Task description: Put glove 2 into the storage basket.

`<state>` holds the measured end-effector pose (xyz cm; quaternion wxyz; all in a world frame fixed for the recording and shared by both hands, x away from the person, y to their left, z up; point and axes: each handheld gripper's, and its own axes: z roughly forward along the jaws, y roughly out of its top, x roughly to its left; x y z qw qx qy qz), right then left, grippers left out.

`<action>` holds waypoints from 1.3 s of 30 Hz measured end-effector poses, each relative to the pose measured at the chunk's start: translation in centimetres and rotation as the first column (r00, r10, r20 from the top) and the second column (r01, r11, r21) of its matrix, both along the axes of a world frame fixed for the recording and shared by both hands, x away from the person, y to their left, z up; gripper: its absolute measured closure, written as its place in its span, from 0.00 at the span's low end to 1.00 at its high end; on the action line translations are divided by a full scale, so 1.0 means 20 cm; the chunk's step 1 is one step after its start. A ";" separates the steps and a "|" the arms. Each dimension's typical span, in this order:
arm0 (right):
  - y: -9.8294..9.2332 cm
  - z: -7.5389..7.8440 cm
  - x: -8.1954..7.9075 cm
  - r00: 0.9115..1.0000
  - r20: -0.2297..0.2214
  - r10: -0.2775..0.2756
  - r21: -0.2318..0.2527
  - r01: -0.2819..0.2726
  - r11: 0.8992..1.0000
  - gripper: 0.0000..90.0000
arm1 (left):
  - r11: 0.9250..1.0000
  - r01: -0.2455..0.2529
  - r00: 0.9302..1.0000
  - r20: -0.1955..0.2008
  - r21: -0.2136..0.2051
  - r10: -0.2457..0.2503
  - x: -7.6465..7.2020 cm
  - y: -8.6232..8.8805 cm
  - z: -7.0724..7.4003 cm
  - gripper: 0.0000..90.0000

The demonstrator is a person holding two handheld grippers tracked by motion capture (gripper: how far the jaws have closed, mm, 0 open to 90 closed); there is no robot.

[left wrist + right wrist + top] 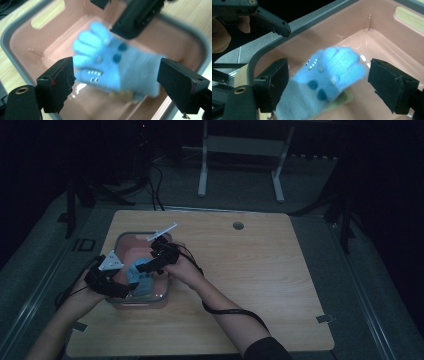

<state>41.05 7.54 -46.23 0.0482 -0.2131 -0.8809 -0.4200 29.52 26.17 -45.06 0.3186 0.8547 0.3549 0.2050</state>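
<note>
Both hands reach over the pink tub [162, 292], left gripper [131, 287] at 8 o'clock, right gripper [141, 268] at 2 o'clock, both let go of the blue sock [112, 67].

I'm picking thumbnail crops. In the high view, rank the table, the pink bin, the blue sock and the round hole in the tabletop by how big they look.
1. Table
2. Pink bin
3. Blue sock, partly hidden by the left claw, so its full size is unsure
4. Round hole

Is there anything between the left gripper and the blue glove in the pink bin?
Nothing visible is in the way. The blue glove lies in the pink bin right beyond the open left gripper. The right gripper hangs over its far end.
</note>
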 end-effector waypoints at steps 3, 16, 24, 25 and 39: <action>-0.05 0.02 -0.02 1.000 0.017 -0.007 0.009 0.007 1.000 0.19 | 1.000 -0.004 1.000 0.026 -0.018 0.004 -0.01 -0.04 0.02 0.17; -0.35 0.04 -0.06 0.998 0.051 -0.045 0.028 0.044 0.999 0.19 | 0.997 0.039 0.998 0.045 -0.072 -0.036 -0.01 -0.23 0.02 0.12; -0.49 0.00 -0.08 0.997 0.048 -0.057 0.025 0.056 0.998 0.19 | 0.992 0.081 0.996 0.050 -0.096 -0.077 -0.03 -0.36 0.01 0.12; -0.53 -0.01 -0.09 0.997 0.044 -0.061 0.026 0.060 0.998 0.19 | 0.990 0.086 0.996 0.049 -0.108 -0.081 -0.03 -0.38 0.01 0.12; -0.76 -0.09 -0.13 0.996 0.033 -0.082 0.026 0.081 0.996 0.19 | 0.977 0.185 0.982 0.046 -0.107 -0.181 -0.07 -0.60 -0.04 0.12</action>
